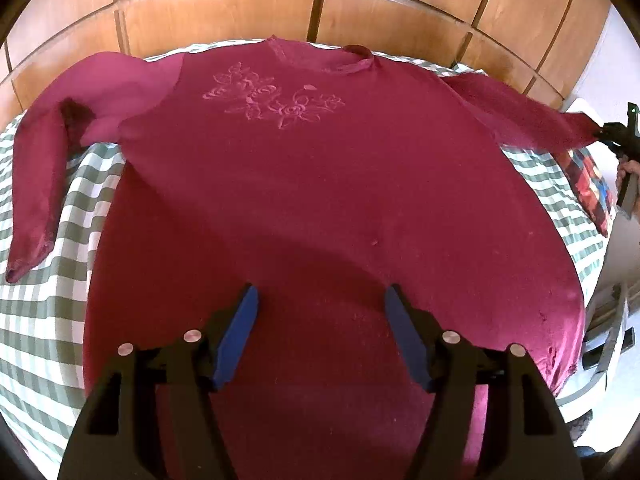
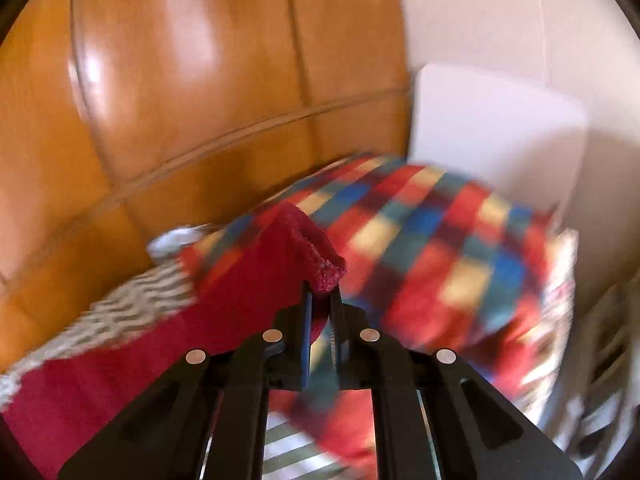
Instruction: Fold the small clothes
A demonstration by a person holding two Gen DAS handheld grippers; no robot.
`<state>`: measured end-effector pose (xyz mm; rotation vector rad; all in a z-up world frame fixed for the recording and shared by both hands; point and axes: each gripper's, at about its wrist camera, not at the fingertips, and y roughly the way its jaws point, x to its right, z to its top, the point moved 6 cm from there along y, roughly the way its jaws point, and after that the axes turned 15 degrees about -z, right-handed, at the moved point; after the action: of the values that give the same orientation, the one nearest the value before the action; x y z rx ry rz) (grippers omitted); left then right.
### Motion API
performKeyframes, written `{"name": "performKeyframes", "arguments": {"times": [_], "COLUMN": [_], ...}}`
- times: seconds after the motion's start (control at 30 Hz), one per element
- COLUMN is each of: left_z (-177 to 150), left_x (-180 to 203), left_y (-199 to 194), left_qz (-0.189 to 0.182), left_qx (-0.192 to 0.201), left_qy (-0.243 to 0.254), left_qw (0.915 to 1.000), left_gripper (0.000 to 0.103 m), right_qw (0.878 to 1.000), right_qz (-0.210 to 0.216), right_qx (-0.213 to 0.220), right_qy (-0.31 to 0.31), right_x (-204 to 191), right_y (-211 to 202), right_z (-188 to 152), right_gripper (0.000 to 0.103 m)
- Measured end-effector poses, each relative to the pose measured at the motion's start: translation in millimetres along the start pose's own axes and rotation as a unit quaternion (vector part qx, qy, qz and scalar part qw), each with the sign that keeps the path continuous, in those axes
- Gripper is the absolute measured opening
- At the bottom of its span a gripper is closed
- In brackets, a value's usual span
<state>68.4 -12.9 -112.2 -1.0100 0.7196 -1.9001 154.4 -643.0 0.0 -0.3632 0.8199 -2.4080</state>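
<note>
A dark red long-sleeved sweater [image 1: 320, 200] with a flower pattern on the chest lies spread flat on a checked cloth. Its left sleeve [image 1: 40, 184] is bent down along the left side. My left gripper [image 1: 320, 300] is open and empty above the sweater's lower part. My right gripper [image 2: 321, 292] is shut on the cuff of the right sleeve [image 2: 312, 248] and holds it lifted. In the left wrist view it shows at the far right [image 1: 602, 133], with the right sleeve [image 1: 520, 116] stretched out to it.
A green and white checked cloth [image 1: 40, 320] covers the surface. A red, blue and yellow plaid cushion [image 2: 432, 248] lies at the right, with a white board [image 2: 492, 132] behind it. A wooden panelled wall [image 1: 320, 4] stands behind.
</note>
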Motion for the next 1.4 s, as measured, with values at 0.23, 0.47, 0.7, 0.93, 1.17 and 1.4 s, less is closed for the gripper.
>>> {"name": "performKeyframes", "arguments": {"times": [0.23, 0.47, 0.7, 0.93, 1.17, 1.4], "left_z": [-2, -2, -15, -16, 7, 26], "left_x": [-3, -29, -109, -155, -190, -229], "left_y": [-4, -42, -95, -106, -93, -107], "left_qz": [-0.004, 0.024, 0.125, 0.235, 0.246, 0.201], "left_qx": [0.008, 0.043, 0.11, 0.101, 0.122, 0.144], "left_qy": [-0.004, -0.026, -0.103, -0.086, -0.111, -0.15], "left_qw": [1.0, 0.9985, 0.9807, 0.9629, 0.9551, 0.9575], "left_gripper": [0.068, 0.07, 0.075, 0.081, 0.083, 0.005], "right_qw": [0.993, 0.996, 0.995, 0.949, 0.907, 0.914], "right_qz": [-0.074, -0.042, 0.086, 0.265, 0.335, 0.313], "right_qx": [-0.075, -0.069, 0.008, -0.056, -0.123, -0.084], "right_qy": [-0.05, -0.023, -0.045, -0.16, -0.224, -0.245], "right_x": [-2, 7, -55, -198, -293, -302], "right_y": [63, 33, -68, -158, -212, -218], "right_z": [-48, -44, -61, -176, -288, -307], "right_gripper": [0.007, 0.01, 0.09, 0.09, 0.09, 0.093]}}
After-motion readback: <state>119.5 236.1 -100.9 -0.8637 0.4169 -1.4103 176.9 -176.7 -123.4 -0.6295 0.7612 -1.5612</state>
